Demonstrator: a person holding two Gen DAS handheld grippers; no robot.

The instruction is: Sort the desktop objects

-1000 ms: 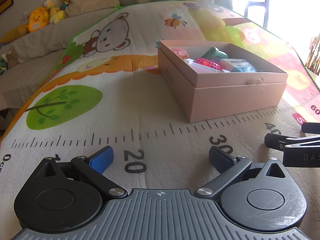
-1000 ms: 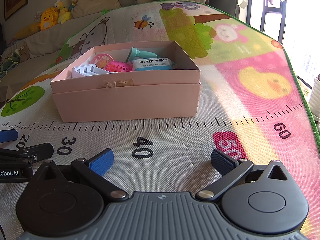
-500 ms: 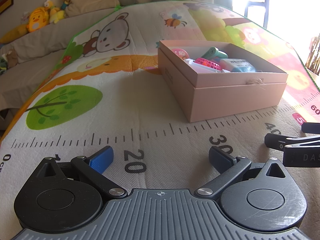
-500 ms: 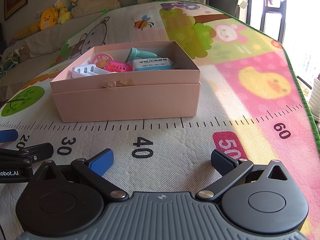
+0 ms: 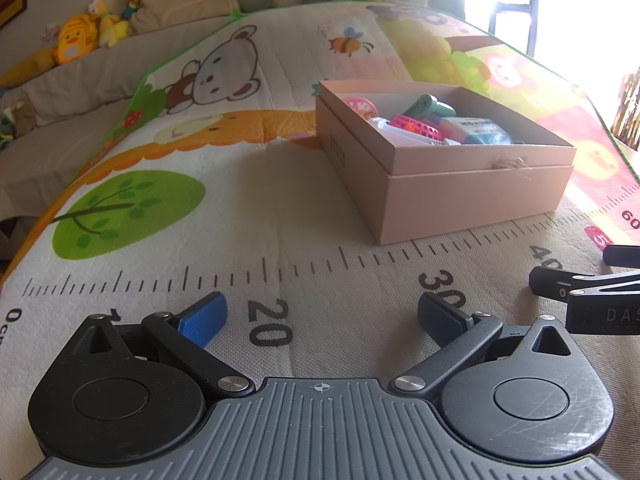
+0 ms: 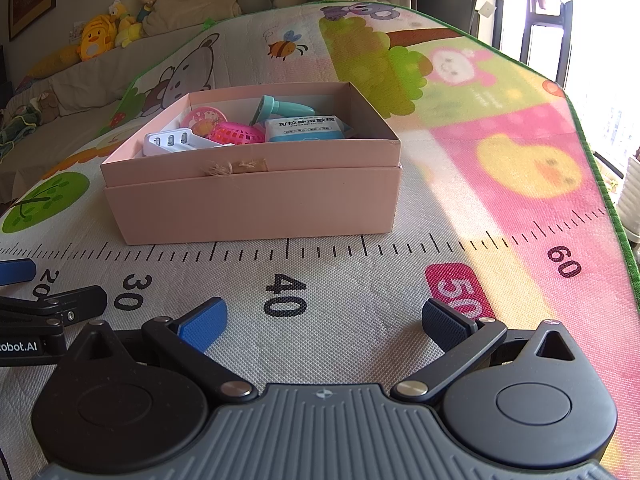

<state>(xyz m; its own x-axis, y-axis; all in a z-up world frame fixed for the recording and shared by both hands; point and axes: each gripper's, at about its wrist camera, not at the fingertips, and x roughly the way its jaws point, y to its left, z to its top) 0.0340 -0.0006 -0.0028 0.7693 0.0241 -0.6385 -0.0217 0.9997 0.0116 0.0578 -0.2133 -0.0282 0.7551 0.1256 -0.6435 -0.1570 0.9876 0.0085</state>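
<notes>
Both of your grippers rest low over the play mat (image 6: 320, 312), side by side and level, which reads as a parked pose rather than a reach. Your left gripper (image 5: 322, 318) has its jaws spread wide with nothing between them, only the printed ruler near the 20 mark. Your right gripper (image 6: 324, 320) is the same: jaws wide, empty, sitting over the 40 mark.

The pink box (image 6: 256, 204) stands ahead of you, just beyond the ruler line, squarely in front of your right gripper and off to the right of your left. It sits nested in its own lid, so the open top stays free for dropping things in. Inside lie a white power strip (image 6: 172, 142), a pink mesh ball (image 6: 236, 134), a teal toy (image 6: 286, 108), a packet of cotton pads (image 6: 306, 128) and a round pink toy (image 6: 202, 118), crowded toward the back wall.

No loose object shows on the mat in either view, so the sorting looks finished or nearly so; anything left would have to lie outside these views. Soft toys (image 5: 76, 42) line the sofa far behind.
</notes>
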